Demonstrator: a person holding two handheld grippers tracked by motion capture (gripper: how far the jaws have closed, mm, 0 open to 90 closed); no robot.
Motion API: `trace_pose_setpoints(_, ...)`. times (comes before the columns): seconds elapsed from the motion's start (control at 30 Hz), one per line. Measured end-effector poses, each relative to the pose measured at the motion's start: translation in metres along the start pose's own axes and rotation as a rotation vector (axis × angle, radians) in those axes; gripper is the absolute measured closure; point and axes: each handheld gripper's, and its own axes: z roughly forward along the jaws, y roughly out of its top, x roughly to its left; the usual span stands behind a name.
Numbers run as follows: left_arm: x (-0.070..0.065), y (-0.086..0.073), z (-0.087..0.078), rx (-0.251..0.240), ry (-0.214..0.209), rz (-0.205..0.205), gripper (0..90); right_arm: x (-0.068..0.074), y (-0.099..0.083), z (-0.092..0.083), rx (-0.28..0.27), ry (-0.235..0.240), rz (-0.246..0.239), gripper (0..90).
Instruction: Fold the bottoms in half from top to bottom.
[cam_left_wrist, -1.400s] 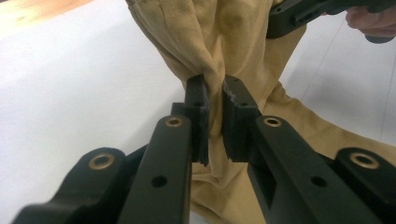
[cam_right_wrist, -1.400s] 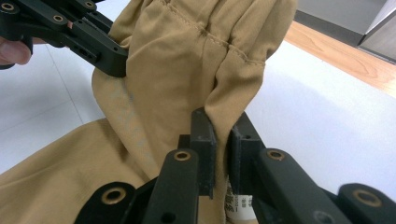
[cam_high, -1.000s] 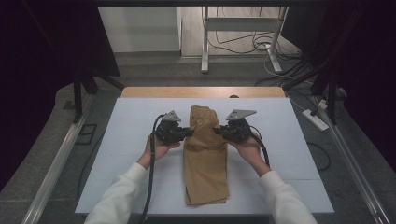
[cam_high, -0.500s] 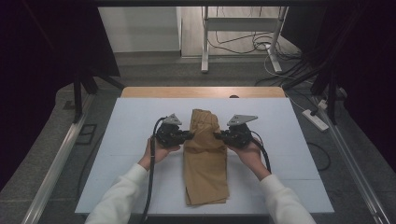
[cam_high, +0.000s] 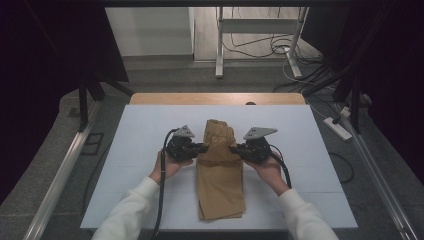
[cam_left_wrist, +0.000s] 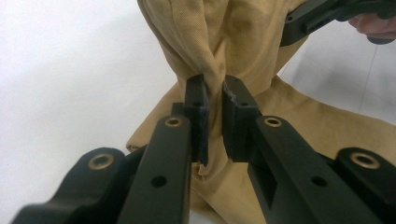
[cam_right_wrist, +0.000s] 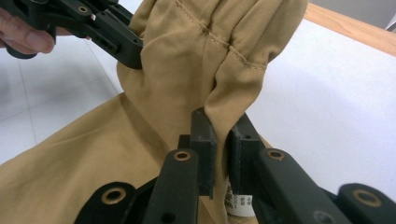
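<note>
While both tools (cam_high: 204, 148) (cam_high: 234, 149) pinch it, tan garment (cam_high: 220, 185) bunches.

The table (cam_high: 150, 150) is seen from above its near edge in the high view, looking forward and down, far enough that all four edges are taken in. Each gripper view is set close along its own jaws, facing inward across the table. The tan garment (cam_high: 220, 175) (cam_left_wrist: 243, 42) (cam_right_wrist: 187, 60) at the middle is shared by all three views.
</note>
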Motion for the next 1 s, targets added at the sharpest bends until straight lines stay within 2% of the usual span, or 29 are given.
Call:
trace_pose_setpoints(0.2,-0.004,-0.003,-0.003,0.004,-0.005,0.013,80.5,0.005,-0.002,-0.003,0.005,0.009,-0.013,82.2)
trace_pose_setpoints(1.0,-0.012,-0.013,-0.006,0.015,-0.012,0.018,80.1,0.017,-0.008,-0.008,0.025,0.029,-0.029,82.2)
